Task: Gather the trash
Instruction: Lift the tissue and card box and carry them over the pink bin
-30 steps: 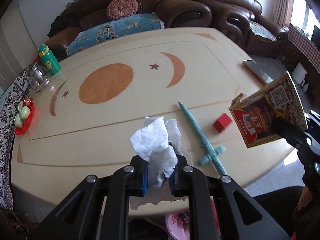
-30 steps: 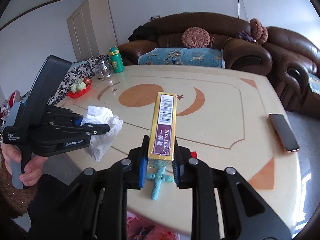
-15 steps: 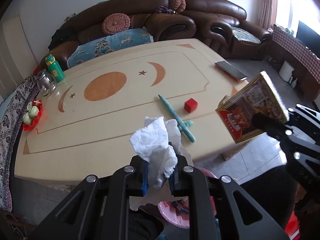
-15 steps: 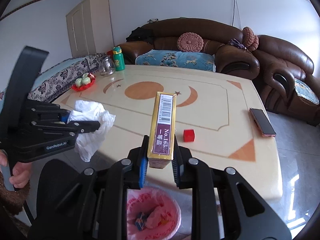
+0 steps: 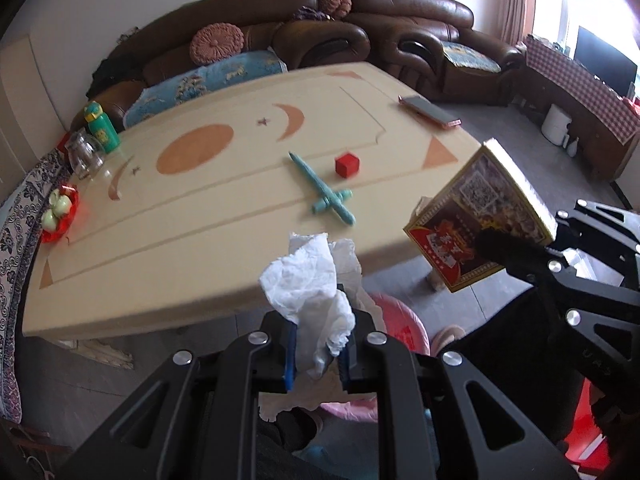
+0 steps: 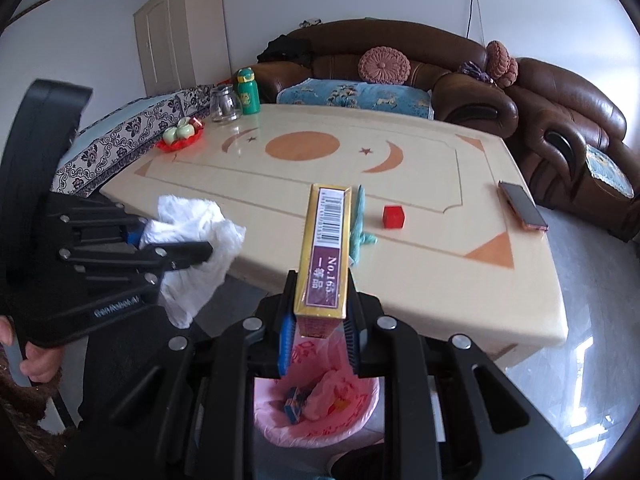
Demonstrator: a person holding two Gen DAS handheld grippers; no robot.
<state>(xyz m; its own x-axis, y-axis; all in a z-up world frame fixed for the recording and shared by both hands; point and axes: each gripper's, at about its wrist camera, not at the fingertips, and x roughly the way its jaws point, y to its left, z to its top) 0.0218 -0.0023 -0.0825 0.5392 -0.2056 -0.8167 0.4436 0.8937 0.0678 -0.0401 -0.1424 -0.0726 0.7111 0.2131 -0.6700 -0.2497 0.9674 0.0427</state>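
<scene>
My left gripper [image 5: 318, 360] is shut on a crumpled white tissue [image 5: 310, 296], held off the table's near edge, above the floor; both also show in the right wrist view [image 6: 192, 252], tissue [image 6: 200, 236]. My right gripper [image 6: 320, 340] is shut on a gold and red carton [image 6: 326, 248], seen from the side in the left wrist view [image 5: 480, 216]. A pink-lined trash bin [image 6: 320, 412] with some wrappers inside stands on the floor right below the carton; its rim shows in the left wrist view [image 5: 404, 324].
On the cream table [image 5: 200, 216] lie a teal toy sword [image 5: 324, 192], a red cube [image 5: 347, 165], a phone [image 5: 430, 110], a red fruit dish [image 5: 60, 212], a glass jar [image 5: 84, 156] and a green bottle [image 5: 102, 126]. Brown sofas [image 5: 360, 28] stand behind.
Both grippers have drawn back from over the table to past its near edge, still holding tissue and carton. The trash bin has come into view below them.
</scene>
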